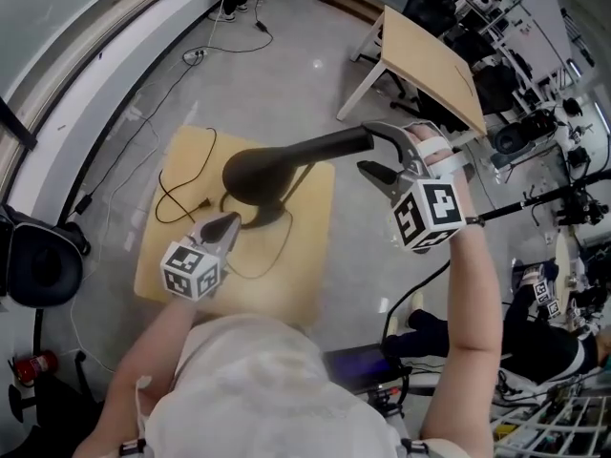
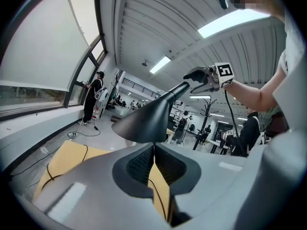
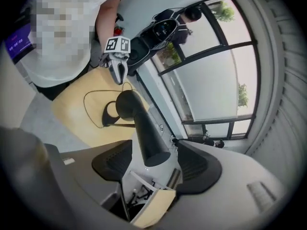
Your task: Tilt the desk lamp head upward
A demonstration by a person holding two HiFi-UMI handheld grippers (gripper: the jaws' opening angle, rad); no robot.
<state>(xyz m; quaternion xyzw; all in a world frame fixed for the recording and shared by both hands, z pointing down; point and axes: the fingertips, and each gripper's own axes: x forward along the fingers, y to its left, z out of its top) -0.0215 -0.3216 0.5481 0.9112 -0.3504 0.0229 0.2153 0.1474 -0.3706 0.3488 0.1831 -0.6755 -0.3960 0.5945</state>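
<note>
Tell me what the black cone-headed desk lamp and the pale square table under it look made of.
Black cone-headed desk lamp: probably painted metal or plastic; an even matte black with only a soft sheen. Pale square table: likely wood or laminate; flat, uniform light tan, no grain discernible.

A grey floor (image 1: 286, 65) is spreading across the room, with a black cable trailing over it to a power strip (image 1: 194, 55) at the far left. Daylight is coming in through tall windows (image 2: 43, 47) along the curved left wall, where a person (image 2: 91, 99) is standing. Long strip lights (image 2: 234, 22) are glowing on the ribbed ceiling (image 2: 144, 13). A small light-wood table (image 1: 310, 256) is standing near, a larger white-legged one (image 1: 425, 51) farther right, and crowded workbenches (image 1: 477, 17) are filling the far right.
</note>
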